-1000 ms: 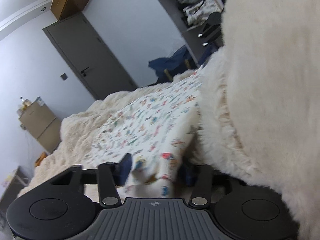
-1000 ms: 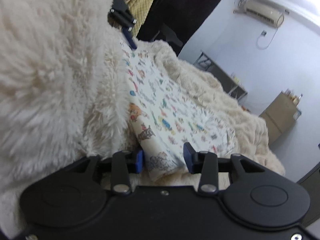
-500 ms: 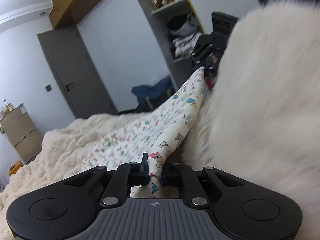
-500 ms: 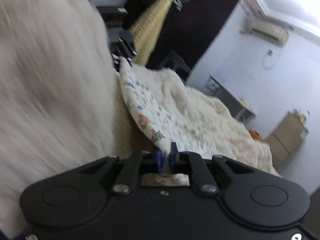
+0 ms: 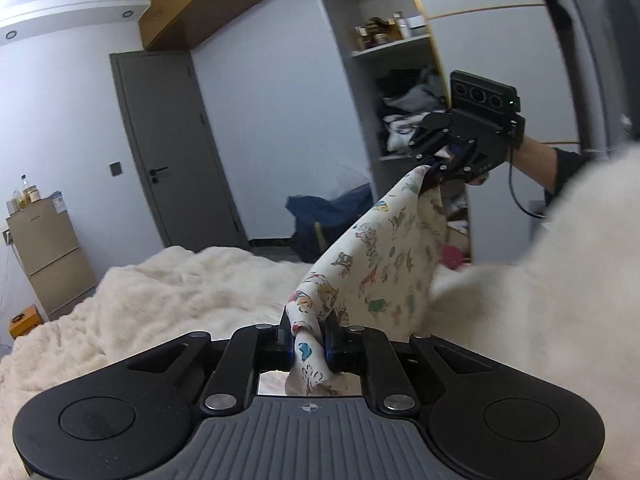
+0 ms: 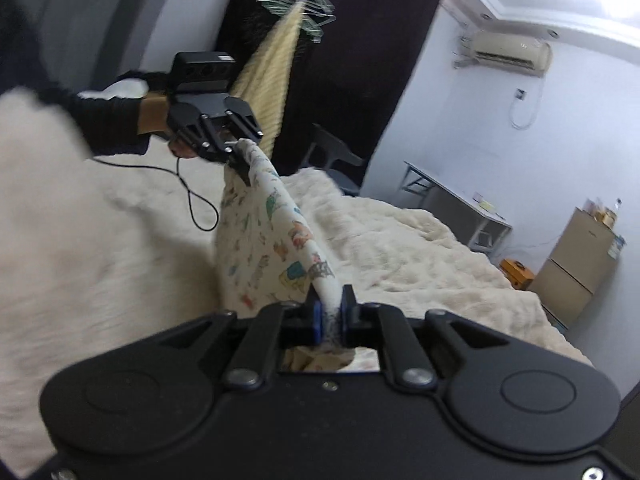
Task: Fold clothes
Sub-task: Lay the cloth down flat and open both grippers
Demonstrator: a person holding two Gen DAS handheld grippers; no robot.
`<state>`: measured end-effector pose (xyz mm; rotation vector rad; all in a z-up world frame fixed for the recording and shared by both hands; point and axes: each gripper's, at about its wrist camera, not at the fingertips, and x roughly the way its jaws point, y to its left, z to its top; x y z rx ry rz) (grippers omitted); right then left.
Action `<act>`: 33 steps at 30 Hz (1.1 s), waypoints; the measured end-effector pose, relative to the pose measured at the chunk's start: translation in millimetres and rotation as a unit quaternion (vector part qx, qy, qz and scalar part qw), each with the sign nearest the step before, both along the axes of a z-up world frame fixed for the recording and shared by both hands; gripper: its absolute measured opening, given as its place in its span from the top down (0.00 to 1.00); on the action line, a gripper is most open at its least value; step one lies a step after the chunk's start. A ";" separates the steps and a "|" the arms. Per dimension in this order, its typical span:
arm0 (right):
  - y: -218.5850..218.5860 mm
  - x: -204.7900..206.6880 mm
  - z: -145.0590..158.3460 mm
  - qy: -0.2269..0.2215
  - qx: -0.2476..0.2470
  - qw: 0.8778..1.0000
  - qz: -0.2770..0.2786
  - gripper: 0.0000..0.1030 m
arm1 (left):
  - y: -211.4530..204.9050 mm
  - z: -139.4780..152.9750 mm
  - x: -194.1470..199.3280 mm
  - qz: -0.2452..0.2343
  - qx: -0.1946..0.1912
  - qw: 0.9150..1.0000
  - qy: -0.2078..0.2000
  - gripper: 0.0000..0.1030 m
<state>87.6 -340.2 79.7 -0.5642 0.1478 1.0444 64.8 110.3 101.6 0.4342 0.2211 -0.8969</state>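
1. Step in hand: lifting the printed garment by two corners to spread it for a fold.
2. Left gripper, bottom centre of its own view: jaws have just been closing and are clamped on a bunched corner of the cloth.
3. Right gripper, bottom centre of its view: jaws likewise just closed, pinching the other corner.
4. The garment hangs stretched between both grippers above the fluffy bed, its lower part near the blanket.
5. Next move, as I judge it: keep the top edge taut, then carry it over and lay it down evenly.
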 end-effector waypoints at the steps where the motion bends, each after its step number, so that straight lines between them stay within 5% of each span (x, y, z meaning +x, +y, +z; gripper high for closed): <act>1: 3.3 26.8 6.0 0.014 0.000 1.000 -0.009 0.92 | -3.3 2.5 23.1 0.011 0.007 1.000 0.009 0.91; 8: 25.6 167.9 -11.8 0.128 -0.009 0.988 -0.089 0.92 | -25.0 -26.3 150.5 0.083 0.045 0.991 0.094 0.92; 14: 33.1 213.4 -77.2 0.199 -0.054 0.966 -0.153 0.84 | -31.8 -80.4 188.7 0.099 0.050 0.980 0.166 0.87; 16: 33.5 215.2 -84.0 0.200 -0.055 0.961 -0.184 0.64 | -30.6 -91.7 193.0 0.120 0.044 0.975 0.180 0.76; 20: 22.4 224.3 -85.9 0.187 -0.054 0.930 -0.312 0.57 | -13.8 -98.3 201.6 0.223 0.027 0.955 0.192 0.64; 22: 7.7 216.2 -69.2 0.212 0.009 0.907 -0.363 0.53 | -5.9 -90.6 197.7 0.251 0.005 0.949 0.189 0.61; 26: 9.4 175.9 -50.5 0.246 0.082 0.909 -0.325 0.36 | -11.8 -63.8 145.1 0.228 -0.066 0.957 0.170 0.43; 29: 35.5 132.6 -56.6 0.237 0.086 0.920 -0.300 0.37 | -40.1 -58.3 103.0 0.186 -0.066 0.969 0.151 0.33; 33: 66.5 98.1 -82.0 0.209 0.067 0.920 -0.324 0.42 | -80.5 -88.7 78.2 0.184 -0.046 0.968 0.162 0.33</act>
